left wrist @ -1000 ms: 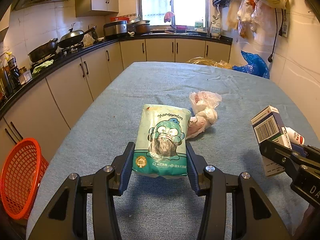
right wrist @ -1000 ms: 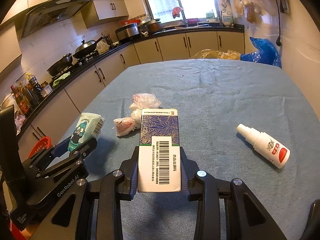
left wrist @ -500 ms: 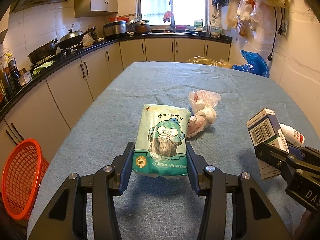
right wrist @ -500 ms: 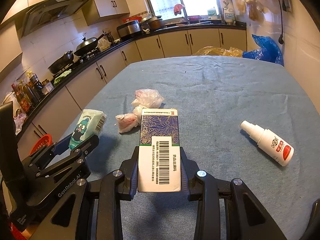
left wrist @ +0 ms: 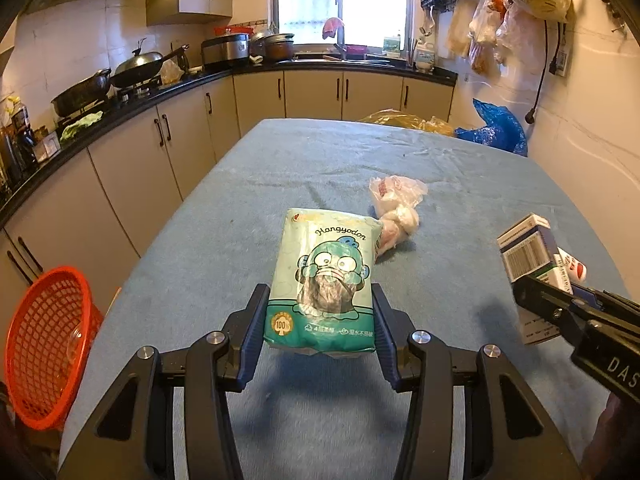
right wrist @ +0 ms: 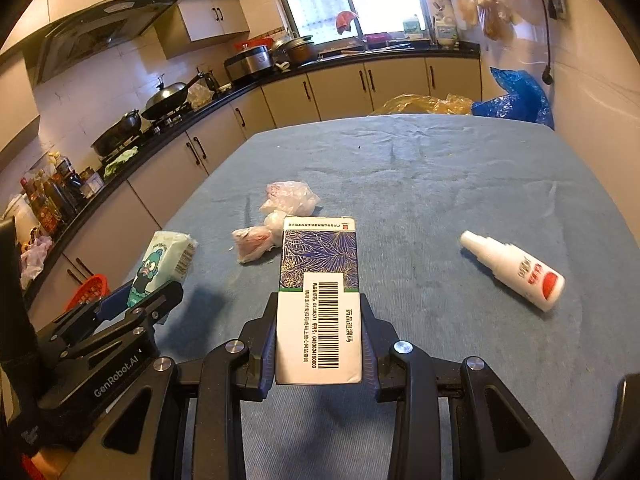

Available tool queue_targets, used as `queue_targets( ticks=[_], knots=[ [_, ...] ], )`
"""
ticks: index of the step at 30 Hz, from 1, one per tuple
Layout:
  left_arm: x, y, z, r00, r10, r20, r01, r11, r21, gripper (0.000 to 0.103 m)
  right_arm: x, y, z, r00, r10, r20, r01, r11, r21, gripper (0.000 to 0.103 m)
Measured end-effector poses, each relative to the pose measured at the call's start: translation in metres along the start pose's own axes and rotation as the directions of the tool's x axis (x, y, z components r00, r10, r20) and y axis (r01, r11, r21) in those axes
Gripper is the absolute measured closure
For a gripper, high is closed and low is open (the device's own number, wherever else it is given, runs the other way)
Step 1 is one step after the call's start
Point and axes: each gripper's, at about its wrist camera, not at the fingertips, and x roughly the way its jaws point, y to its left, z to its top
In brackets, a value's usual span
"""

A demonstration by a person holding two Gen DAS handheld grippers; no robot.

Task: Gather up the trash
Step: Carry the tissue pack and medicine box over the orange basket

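My left gripper [left wrist: 319, 312] is shut on a teal tissue pack [left wrist: 326, 284] with a cartoon face and holds it above the blue table [left wrist: 280, 184]. My right gripper [right wrist: 319, 328] is shut on a medicine box [right wrist: 319, 300] with a barcode, also held above the table. The box shows at the right of the left wrist view [left wrist: 532, 268]; the tissue pack shows at the left of the right wrist view [right wrist: 164, 264]. Crumpled plastic wrappers [left wrist: 396, 204] lie mid-table. A white spray bottle [right wrist: 514, 270] lies on its side at the right.
An orange mesh basket [left wrist: 44, 344] stands on the floor beside the table's left edge. Kitchen cabinets and a counter with pans [left wrist: 132, 68] run along the left and back. Yellow and blue plastic bags [left wrist: 492, 128] sit beyond the table's far edge.
Both grippers keep their holds. The right gripper with the box has shifted slightly; the wrappers and bottle sit a little nearer in its view. The left gripper has barely moved.
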Motion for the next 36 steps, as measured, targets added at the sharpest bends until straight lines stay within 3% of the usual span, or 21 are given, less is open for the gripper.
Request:
queue_targets(
  ticks=[5,12,22,29,36],
  knots=[
    [-0.016,0.016,-0.009,1.000,-0.015,-0.011,0.015,1.000,-0.026,0.056,-0.016,0.009,-0.005,0.999,0.033,0.000,-0.033,0.999,0.013,0.066],
    [-0.042,0.045,-0.020,1.000,0.003,0.013,-0.003,0.999,-0.050,0.056,-0.024,0.051,-0.012,0.998,0.056,-0.006,-0.056,0.997,-0.060,0.066],
    [-0.068,0.118,-0.028,0.998,0.056,0.034,-0.050,0.987,-0.155,0.056,-0.004,0.120,-0.016,0.989,0.122,-0.078,-0.133,0.980,-0.145,0.066],
    [-0.079,0.197,-0.040,0.989,0.147,0.020,-0.136,0.951,-0.277,0.056,0.015,0.179,-0.009,0.974,0.188,-0.131,-0.212,0.954,-0.211,0.066],
    [-0.084,0.270,-0.061,0.972,0.233,-0.028,-0.225,0.894,-0.388,0.056,0.036,0.246,-0.010,0.947,0.252,-0.201,-0.302,0.910,-0.283,0.066]
  ],
)
